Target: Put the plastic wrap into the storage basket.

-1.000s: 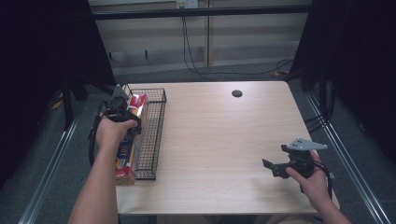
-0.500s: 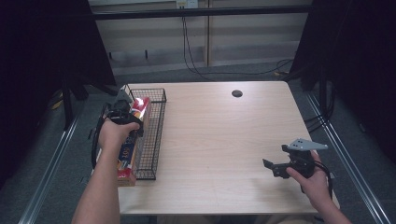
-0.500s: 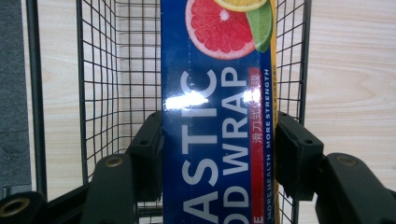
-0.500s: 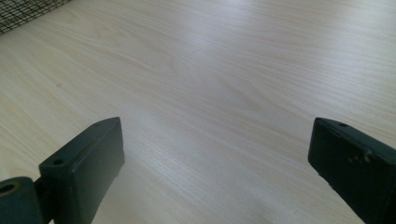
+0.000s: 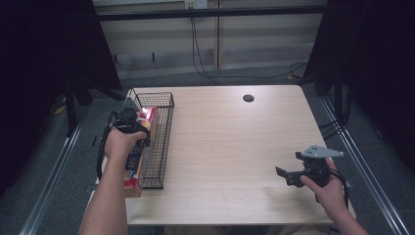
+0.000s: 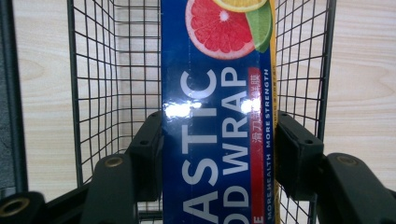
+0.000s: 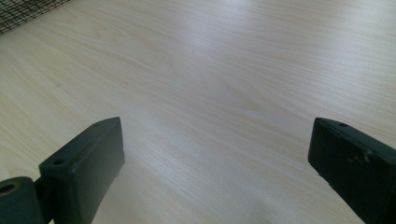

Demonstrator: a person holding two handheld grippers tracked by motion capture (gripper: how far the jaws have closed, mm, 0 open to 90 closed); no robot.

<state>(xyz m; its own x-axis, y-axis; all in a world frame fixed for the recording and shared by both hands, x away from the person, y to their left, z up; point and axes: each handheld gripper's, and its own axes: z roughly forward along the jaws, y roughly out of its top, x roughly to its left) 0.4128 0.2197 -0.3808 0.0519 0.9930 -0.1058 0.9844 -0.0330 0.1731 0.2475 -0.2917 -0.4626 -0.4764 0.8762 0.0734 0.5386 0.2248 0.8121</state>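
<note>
High view: left gripper (image 5: 128,120) over wire basket (image 5: 161,147) at the table's left edge, clamped on plastic wrap box (image 5: 139,152), which lies lengthwise partly in the basket. Right gripper (image 5: 293,175) idle, well apart.

Left gripper view: jaws pressed on both box sides; placement likely unfinished, release outstanding.

Right gripper view: jaws spread wide over bare table (image 7: 224,79), holding nothing.

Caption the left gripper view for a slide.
Left gripper clamps a blue plastic wrap box lengthwise over the black wire basket.
</note>
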